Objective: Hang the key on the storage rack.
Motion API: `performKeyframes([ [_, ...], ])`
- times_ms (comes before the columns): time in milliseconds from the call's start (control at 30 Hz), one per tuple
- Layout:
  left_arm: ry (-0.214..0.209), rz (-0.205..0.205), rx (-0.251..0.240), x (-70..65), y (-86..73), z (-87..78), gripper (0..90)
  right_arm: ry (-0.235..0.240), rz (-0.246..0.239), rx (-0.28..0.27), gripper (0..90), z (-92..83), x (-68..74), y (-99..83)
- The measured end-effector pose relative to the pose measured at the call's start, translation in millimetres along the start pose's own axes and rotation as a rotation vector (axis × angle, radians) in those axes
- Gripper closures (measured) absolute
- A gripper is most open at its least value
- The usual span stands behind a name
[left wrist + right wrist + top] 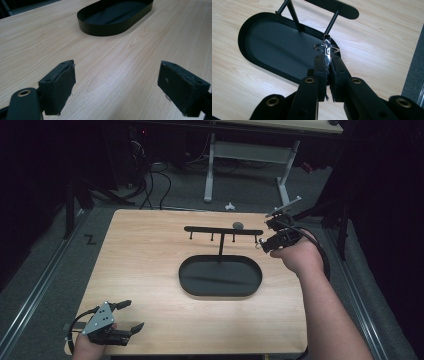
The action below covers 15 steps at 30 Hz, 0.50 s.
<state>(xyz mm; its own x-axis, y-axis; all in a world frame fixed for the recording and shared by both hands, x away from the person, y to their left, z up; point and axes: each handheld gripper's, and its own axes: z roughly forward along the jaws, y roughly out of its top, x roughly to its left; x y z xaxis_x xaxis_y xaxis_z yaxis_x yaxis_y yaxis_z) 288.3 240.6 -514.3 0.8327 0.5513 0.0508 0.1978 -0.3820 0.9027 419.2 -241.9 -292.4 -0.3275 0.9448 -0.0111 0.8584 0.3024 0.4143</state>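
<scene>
Wooden surface (150, 270), light grain, bare apart from the stand. Black oval tray (220, 276) at centre — landmark for all else. Post rising from the tray's far edge, carrying a flat crossbar (222, 230) with short pegs (233, 239) hanging beneath it.

Left tongs (131, 315) near the surface's near-left corner, well short and left of the tray; jaws apart, nothing between them, pads (61, 85) hovering just over bare wood. Idle.

Right tongs (327, 65) up beyond the tray's right end, level with the right tip of the crossbar. Jaws together, clamped on a small metal clip (326, 48) with a key ring (326, 47) — ring and clip tip poking out past the pad ends, roughly in line with the outermost peg seen from the right gripper view. Grip narrow, only the tail of the clip pinched.

Step in hand, by judgement: hanging the ring on an end peg.

Notes for doing it well:
- Keep the ring's opening facing the peg tip, not edge-on.
- Approach from below the peg end, slowly — thin peg, small ring, little margin.
- Hold the clamp firm until the ring sits fully over the peg; early release likely drops the piece into the tray.
- Avoid nudging the crossbar; light stand, may rock.
</scene>
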Motion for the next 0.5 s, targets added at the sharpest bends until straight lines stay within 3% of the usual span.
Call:
performKeyframes([
  [500, -0.005, 0.002, 0.007, -0.4, -0.7, -0.7, 15.3, -0.004, 0.014, -0.005, 84.6, 12.6, -1.3, 13.0],
])
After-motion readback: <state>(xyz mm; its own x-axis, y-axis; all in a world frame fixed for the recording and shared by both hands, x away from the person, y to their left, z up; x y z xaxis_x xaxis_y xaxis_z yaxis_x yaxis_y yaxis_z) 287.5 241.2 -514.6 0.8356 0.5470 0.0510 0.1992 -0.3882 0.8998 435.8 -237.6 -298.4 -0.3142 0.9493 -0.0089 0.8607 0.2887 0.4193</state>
